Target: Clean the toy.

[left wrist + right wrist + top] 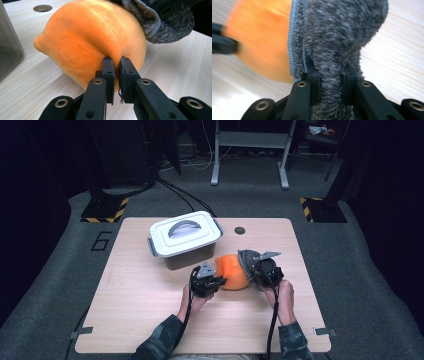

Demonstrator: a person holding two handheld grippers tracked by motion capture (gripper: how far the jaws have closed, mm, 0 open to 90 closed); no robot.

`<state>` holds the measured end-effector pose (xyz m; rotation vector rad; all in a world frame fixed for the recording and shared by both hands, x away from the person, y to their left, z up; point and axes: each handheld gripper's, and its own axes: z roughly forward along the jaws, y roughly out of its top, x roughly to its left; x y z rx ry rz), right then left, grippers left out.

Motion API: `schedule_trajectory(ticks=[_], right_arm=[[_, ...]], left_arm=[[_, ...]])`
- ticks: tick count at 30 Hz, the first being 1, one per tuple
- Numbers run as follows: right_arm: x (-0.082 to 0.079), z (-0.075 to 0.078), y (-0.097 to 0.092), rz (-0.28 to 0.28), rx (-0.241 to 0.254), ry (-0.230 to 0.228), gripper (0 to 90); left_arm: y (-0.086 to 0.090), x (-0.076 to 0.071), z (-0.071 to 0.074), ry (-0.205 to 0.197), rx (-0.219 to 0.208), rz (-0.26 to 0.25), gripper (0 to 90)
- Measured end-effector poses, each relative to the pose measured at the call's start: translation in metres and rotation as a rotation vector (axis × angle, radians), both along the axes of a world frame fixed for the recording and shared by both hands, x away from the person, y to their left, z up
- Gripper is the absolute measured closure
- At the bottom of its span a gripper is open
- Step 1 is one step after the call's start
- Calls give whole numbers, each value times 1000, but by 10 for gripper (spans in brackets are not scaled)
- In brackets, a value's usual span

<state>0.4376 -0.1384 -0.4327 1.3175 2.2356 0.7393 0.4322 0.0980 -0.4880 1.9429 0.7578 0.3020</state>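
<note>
Left gripper (116, 60): black jaws nearly together, pinching a small fold of orange plush toy (92, 42) skin at its near side. Right gripper (331, 71): jaws clamped on a bunched neck of grey cloth (337, 37), pressed in from both sides. Toy: rounded, lemon-like, with a blunt nub at one end and a faint seam across the top; short velvety pile, bright orange, soft and dented where pinched. Lying on wooden table (150, 285) near the middle, between both grippers, just beside grey box (186, 240). Cloth: fuzzy, speckled grey terry with a stitched, lighter hem; draped over the toy's far end. Box: translucent grey walls, white lid, arched grey handle, side clips. Table: pale wood-grain laminate, round cable hole (239, 230) at the far edge.
</note>
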Motion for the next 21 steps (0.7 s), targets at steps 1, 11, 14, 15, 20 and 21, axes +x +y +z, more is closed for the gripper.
schedule_trajectory(ticks=[1,11,14,15,20,21], right_arm=[[1,-3,-2,-7,-7,8,745],[15,-44,-19,-53,-22,120,743],[18,-53,-22,-54,2,144,741],[17,-52,-23,-53,8,139,741],[10,-32,-28,-59,30,83,742],[8,-26,-28,-53,32,62,742]], left_arm=[[1,0,0,1,0,-3,835],[1,1,-1,6,-4,5,833],[2,1,0,3,3,1,832],[1,0,0,9,1,-2,831],[1,0,0,4,-5,3,830],[1,0,1,2,2,-5,830]])
